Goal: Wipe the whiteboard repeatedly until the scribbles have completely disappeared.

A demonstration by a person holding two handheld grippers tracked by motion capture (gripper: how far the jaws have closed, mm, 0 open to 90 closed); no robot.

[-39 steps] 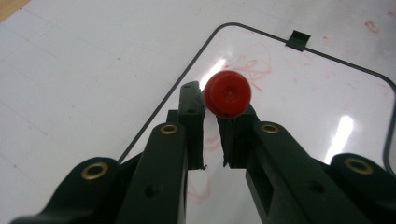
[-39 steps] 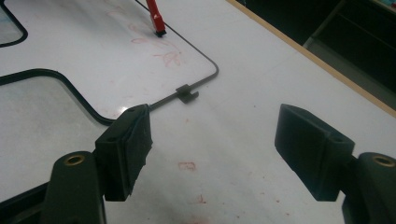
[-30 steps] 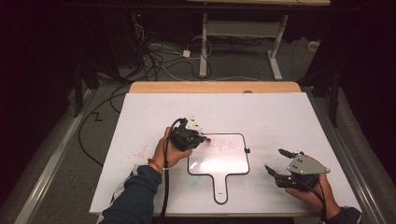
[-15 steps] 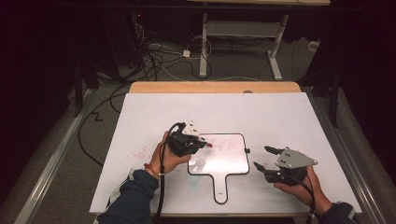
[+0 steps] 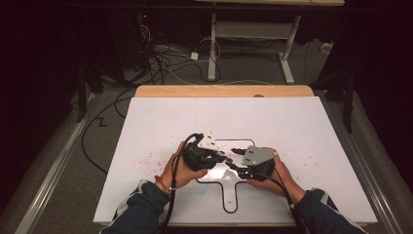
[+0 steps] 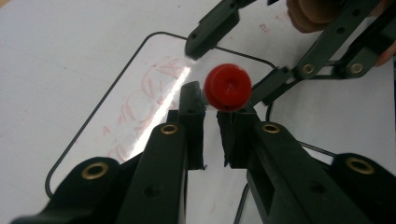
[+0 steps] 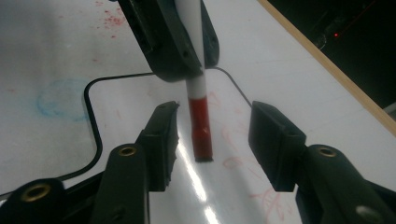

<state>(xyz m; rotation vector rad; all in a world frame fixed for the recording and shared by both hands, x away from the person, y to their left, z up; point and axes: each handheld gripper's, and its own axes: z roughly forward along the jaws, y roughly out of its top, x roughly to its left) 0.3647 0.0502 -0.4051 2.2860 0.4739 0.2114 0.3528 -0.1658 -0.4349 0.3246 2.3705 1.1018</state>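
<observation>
High view showed both hands meeting over the small white handled board with a black outline [image 5: 229,192], which lay flat on the big white sheet covering the wooden table [image 5: 160,91]. Left gripper [image 5: 216,158] was clamped tight on a white marker with a red cap [image 7: 199,116], holding it by the white barrel so the capped end stuck out past its jaws above the board's glossy face, which carried faint red scribbles [image 6: 140,100]. Right gripper [image 5: 235,159] faced it, jaws partly apart and just closing in, one on either side of the red cap [image 6: 228,87] but with a gap on each side in the right gripper view, not yet touching it.
</observation>
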